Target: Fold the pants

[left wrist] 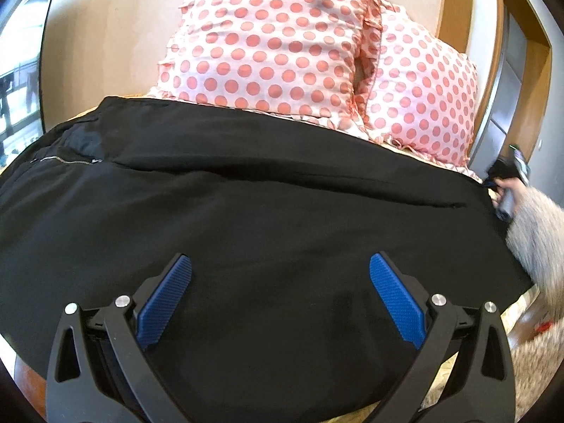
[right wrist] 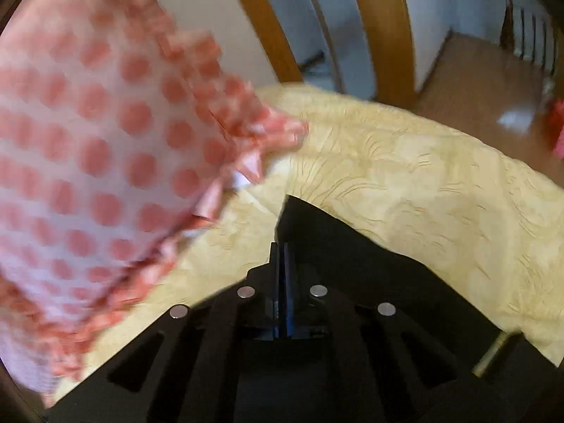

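- The black pants (left wrist: 246,204) are seen spread flat across the bed, covering most of the yellow bedspread (right wrist: 405,176); a zipper (left wrist: 60,159) is visible at their left end.
- The left tongs (left wrist: 280,271) are held wide apart above the near part of the pants, with nothing gripped between the blue pads (left wrist: 165,303).
- The right tongs (right wrist: 281,250) are seen pressed together on a corner of the black fabric (right wrist: 306,222), which rises to a point just beyond the fingertips.
- In the left wrist view the right tongs (left wrist: 507,172) are found at the far right edge of the pants, held by a hand in a grey fuzzy sleeve (left wrist: 539,232).
- Two pillows with pink dots (left wrist: 268,38) are propped behind the pants against the headboard; the pants' far edge lies just at their bases.
- A pillow's ruffled corner (right wrist: 246,141) is seen blurred, just left of the gripped fabric.
- A wooden door frame (right wrist: 384,31) stands beyond the bed.
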Available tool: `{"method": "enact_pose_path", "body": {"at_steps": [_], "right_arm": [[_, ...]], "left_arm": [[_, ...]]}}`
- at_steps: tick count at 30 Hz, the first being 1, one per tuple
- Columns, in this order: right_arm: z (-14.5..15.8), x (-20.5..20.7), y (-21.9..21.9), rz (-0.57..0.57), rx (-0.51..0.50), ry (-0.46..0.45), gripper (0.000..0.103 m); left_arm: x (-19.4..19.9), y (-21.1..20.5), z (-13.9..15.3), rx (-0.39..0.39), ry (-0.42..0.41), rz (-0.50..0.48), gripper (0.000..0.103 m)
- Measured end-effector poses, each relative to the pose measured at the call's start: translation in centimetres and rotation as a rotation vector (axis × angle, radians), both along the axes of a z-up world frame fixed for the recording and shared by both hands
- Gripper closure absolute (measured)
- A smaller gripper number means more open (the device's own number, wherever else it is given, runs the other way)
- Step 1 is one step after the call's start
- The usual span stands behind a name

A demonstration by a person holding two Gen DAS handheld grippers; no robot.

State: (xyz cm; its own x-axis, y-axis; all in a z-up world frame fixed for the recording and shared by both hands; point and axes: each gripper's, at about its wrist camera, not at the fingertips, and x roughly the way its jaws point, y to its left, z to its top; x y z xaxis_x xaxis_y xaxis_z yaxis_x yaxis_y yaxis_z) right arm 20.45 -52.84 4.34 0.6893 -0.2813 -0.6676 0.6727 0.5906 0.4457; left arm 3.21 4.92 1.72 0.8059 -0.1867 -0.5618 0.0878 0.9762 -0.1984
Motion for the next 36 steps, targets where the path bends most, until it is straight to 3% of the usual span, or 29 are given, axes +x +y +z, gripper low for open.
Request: {"method": "enact_pose_path", "body": {"at_steps": [2,6,11,14,17,18,21,24,26,27,29,33,36], "right_arm": [[1.5,-4.4,1.2,0.035,-0.010,-0.124,0.101],[2.3,-13.9,4.0,0.076,0.037,-0.285,0.101],[-2.3,-20.7,4.5,0.049,0.181,-0.321,0.101],[-4.2,-20.8,4.1,0.063,0.253,-0.297,0.101],[-4.1,-21.1,3.7,0.069,0.295,-0.298,0.096],[-4.1,-20.8,3.5,0.055,0.322,-0.280,0.090],[-4.3,-20.7,3.3,0.041,0.365,-0.250,0.048],[-4.5,-21.1,3.4,0.032,0.345,-0.254,0.050],[-4.9,-20.7,3.3,0.033,0.349,-0.251,0.071],[-5.4,-20.4,3.2,0.044,0.370,-0.257,0.099],[-6.2,-20.1,2.7,0.070,0.398,-0.311,0.100],[-4.5,-22.2,1.9,0.053,0.315,-0.451,0.100],[-4.0,-22.4,1.6,0.064,0.308,-0.472,0.100]], "left_arm": [[-0.2,0.7,0.2,-0.035,-0.004,0.019,0.002],[-0.4,2.2,0.8,-0.100,-0.007,0.055,0.002],[0.2,3.3,3.1,-0.072,-0.056,0.087,0.002],[1.6,4.6,5.1,-0.070,-0.072,0.099,0.002],[2.9,6.2,6.6,-0.089,-0.084,0.125,0.002],[3.1,6.6,6.8,-0.091,-0.079,0.137,0.002],[4.4,7.8,7.2,-0.088,-0.055,0.169,0.002],[6.1,8.6,7.2,-0.096,-0.023,0.192,0.002],[7.8,9.1,7.2,-0.113,0.001,0.207,0.002],[8.6,9.4,7.2,-0.120,0.012,0.212,0.002],[10.9,9.9,7.0,-0.141,0.038,0.224,0.002],[16.0,11.0,6.9,-0.181,0.114,0.262,0.003],[20.9,11.7,6.1,-0.179,0.195,0.301,0.012]]}}
